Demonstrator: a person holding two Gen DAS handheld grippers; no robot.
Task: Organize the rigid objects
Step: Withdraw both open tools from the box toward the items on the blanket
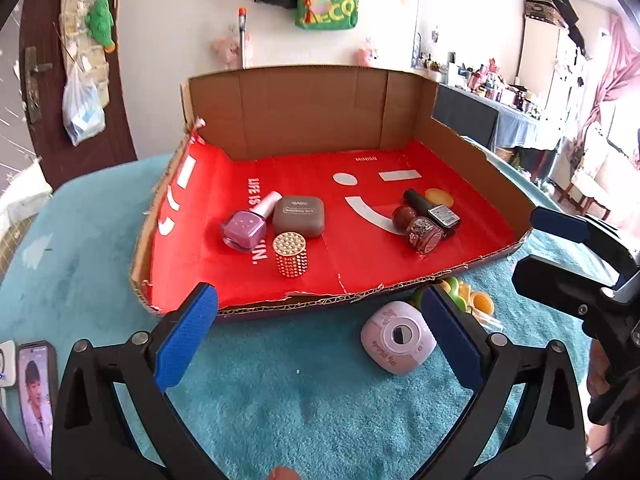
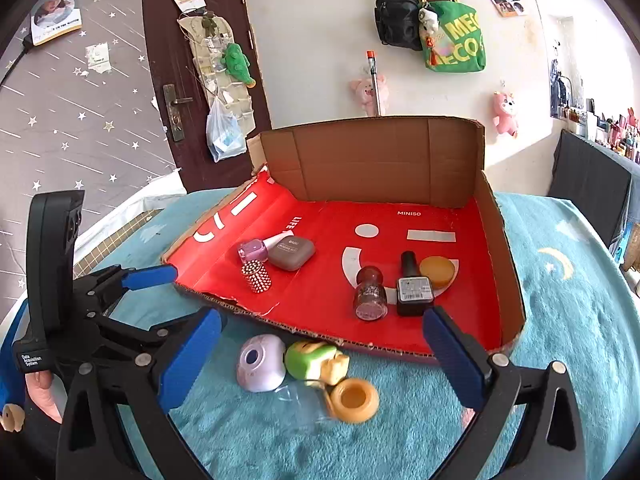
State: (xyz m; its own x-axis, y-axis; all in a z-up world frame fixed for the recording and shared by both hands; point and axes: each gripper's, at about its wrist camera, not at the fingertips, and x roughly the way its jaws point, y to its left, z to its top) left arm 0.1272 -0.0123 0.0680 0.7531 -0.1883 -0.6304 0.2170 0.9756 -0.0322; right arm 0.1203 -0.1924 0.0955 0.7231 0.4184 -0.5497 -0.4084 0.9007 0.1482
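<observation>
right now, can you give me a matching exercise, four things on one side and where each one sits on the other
Things:
1. studded jar
2. black bottle
3. lilac camera
4. phone

Places:
A. on the teal cloth just outside the box's torn front edge
B. right group inside the box
C. far left on the cloth
D. left group inside the box

Pairs: 1-D, 2-B, 3-A, 4-C

Bottles in tray
</observation>
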